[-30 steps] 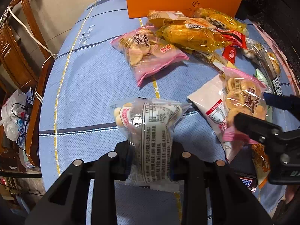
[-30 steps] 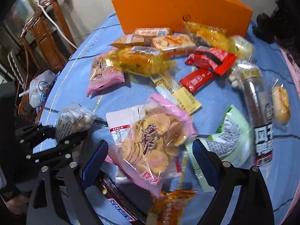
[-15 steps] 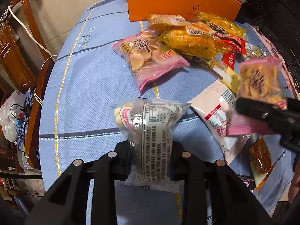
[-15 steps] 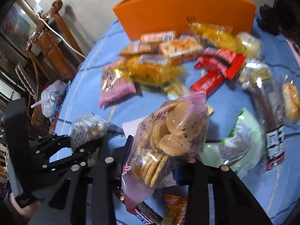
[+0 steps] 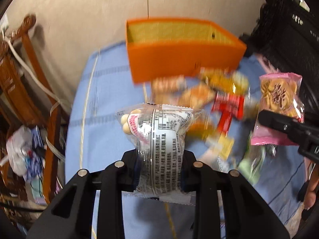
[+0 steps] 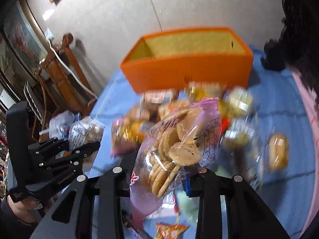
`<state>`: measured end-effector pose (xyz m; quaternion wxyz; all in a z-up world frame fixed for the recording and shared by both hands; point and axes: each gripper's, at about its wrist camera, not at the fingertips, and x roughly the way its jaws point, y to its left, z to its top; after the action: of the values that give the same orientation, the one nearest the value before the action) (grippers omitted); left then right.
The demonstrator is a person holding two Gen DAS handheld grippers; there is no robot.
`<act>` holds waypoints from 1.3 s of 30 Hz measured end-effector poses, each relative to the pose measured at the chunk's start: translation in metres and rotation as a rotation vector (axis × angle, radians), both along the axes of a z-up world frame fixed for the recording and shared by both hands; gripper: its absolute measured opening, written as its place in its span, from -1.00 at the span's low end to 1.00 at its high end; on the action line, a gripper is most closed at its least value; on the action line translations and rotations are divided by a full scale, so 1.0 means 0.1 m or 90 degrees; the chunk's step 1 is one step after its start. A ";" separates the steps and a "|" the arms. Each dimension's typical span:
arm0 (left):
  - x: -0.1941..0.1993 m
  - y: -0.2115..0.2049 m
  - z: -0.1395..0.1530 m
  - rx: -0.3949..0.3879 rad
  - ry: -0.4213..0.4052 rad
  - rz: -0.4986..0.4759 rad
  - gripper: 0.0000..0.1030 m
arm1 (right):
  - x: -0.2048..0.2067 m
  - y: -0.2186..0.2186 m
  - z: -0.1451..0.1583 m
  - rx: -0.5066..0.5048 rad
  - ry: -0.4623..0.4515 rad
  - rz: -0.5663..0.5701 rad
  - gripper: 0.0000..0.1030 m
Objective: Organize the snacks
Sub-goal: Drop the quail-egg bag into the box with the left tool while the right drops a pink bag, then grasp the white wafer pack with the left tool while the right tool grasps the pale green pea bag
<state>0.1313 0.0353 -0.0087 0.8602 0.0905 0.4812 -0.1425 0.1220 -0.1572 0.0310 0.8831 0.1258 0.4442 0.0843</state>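
Note:
My left gripper (image 5: 159, 165) is shut on a clear bag of small round white snacks (image 5: 159, 139) and holds it above the blue table. It also shows in the right wrist view (image 6: 85, 131). My right gripper (image 6: 159, 179) is shut on a pink bag of round cookies (image 6: 175, 147), lifted off the table; that bag also shows in the left wrist view (image 5: 279, 101). The open orange box (image 5: 179, 59) stands at the table's far edge, its inside visible in the right wrist view (image 6: 189, 63). Both grippers are short of it.
Several snack packs (image 5: 209, 99) lie blurred on the blue tablecloth (image 5: 103, 109) in front of the box. A wooden chair (image 5: 18, 83) and a plastic bag (image 5: 22, 151) are at the left. Dark furniture (image 5: 289, 20) stands at the right.
Both grippers have risen and moved forward toward the orange box, each keeping its bag. The box's open top has come into view. The right gripper closed on the cookie bag a second ago.

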 end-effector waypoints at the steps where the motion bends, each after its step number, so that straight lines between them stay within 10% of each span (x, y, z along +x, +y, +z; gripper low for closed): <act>1: 0.09 -0.04 0.09 -0.003 -0.008 -0.001 -0.45 | 0.10 -0.05 0.09 -0.002 -0.011 -0.001 -0.33; 10: 1.15 -0.65 0.66 -0.022 -0.060 0.003 -0.45 | 1.20 -0.59 0.68 -0.028 -0.079 -0.022 -0.33; 18: 1.92 -1.02 0.54 -0.005 -0.028 0.026 -0.42 | 2.04 -0.74 0.44 -0.057 -0.044 -0.034 -0.31; 22: 2.15 -1.07 0.34 0.012 0.005 0.048 0.10 | 2.25 -0.75 0.24 -0.077 -0.020 -0.050 0.24; 26: 2.26 -0.95 0.25 0.026 -0.014 0.101 0.75 | 2.23 -0.82 0.13 -0.067 -0.025 -0.057 0.37; 39: 1.46 -0.61 0.20 0.010 -0.022 0.049 0.79 | 1.14 -0.93 -0.16 -0.023 -0.028 -0.044 0.40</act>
<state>0.2774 -0.0254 0.0114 0.8725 0.0811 0.4705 -0.1039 0.2364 -0.2504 0.0150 0.8969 0.1233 0.4218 0.0485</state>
